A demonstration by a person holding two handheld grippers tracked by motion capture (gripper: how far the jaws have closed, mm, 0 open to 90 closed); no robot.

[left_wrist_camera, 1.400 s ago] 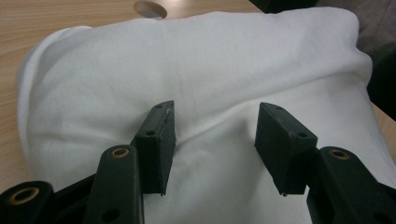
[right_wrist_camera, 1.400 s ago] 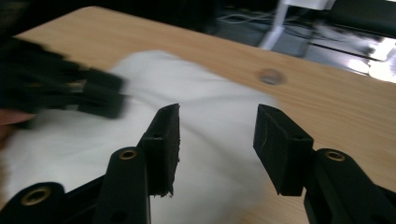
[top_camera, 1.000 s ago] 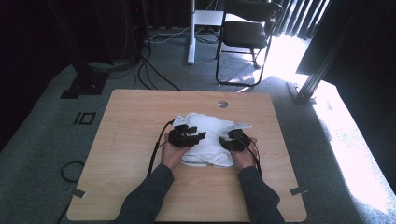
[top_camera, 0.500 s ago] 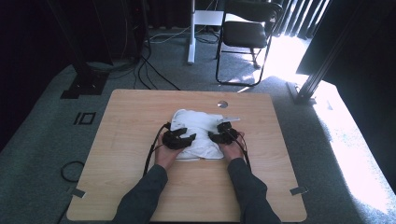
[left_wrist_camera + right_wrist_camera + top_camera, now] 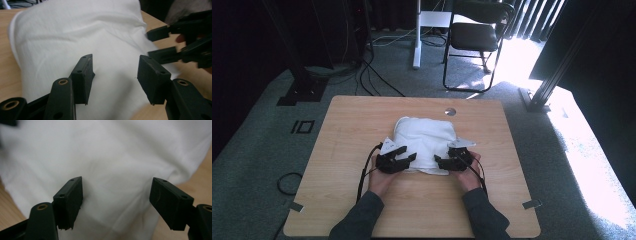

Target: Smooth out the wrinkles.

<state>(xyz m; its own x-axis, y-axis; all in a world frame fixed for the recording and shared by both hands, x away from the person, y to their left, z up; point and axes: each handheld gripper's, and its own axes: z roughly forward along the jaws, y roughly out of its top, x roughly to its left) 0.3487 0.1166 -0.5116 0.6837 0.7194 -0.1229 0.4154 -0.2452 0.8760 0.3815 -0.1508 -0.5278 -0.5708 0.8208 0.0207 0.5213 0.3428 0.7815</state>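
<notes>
A white folded cloth (image 5: 424, 140) lies in the middle of the wooden table (image 5: 352, 120). My left gripper (image 5: 411, 158) sits at its near left corner, jaws open and pointing right over the cloth's edge. At the near right corner my right gripper (image 5: 439, 161) points left; its jaws have just been opening and stand wide. In the left gripper view the cloth (image 5: 75, 32) lies beyond the open left gripper (image 5: 115, 71), with the right gripper (image 5: 165, 42) farther off. In the right gripper view the cloth (image 5: 112, 155) lies past the right gripper (image 5: 116, 200), untouched by its pads.
A round cable hole (image 5: 450, 111) sits near the table's far edge. A black chair (image 5: 477, 35) and a white post (image 5: 416, 35) stand on the carpet beyond. Cables (image 5: 372, 75) trail on the floor at the back left. Bare wood surrounds the cloth.
Both hands have slid off the cloth's top to its near edge and spread apart, left gripper leftward and right gripper rightward. The cloth now lies flatter and squarer.
</notes>
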